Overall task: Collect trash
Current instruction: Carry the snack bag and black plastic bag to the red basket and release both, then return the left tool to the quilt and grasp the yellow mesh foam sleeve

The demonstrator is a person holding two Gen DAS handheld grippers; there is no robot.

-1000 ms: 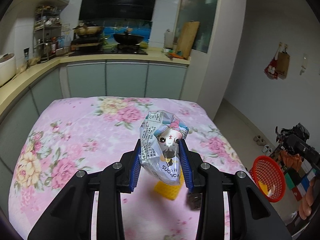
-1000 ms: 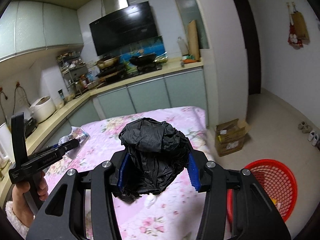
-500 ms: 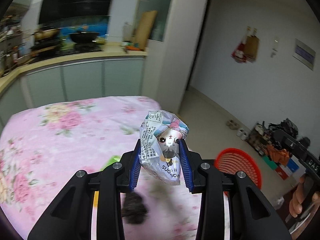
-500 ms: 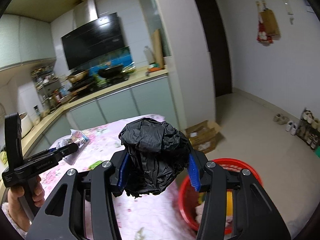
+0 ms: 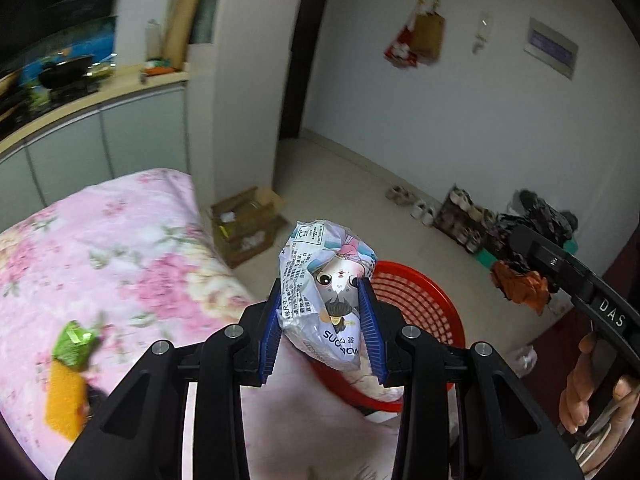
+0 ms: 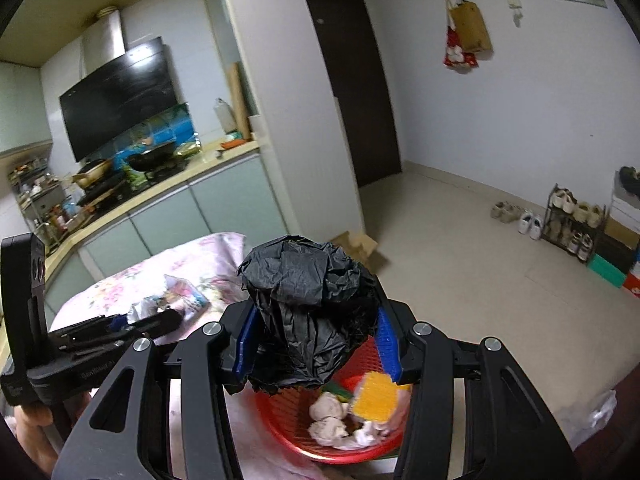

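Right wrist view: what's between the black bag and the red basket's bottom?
Only loose trash in the red basket: white wads and a yellow piece, under the black bag.

Crumpled black bag point(image 6: 310, 312) and cartoon snack wrapper point(image 5: 326, 296) (both clamped) above red basket point(image 5: 420, 292).

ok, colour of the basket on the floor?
Red basket; clearest in the right wrist view.

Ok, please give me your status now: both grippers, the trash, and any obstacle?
Left gripper shut on snack wrapper. Right gripper shut on crumpled black bag. Red basket below, part full. Nothing blocking.
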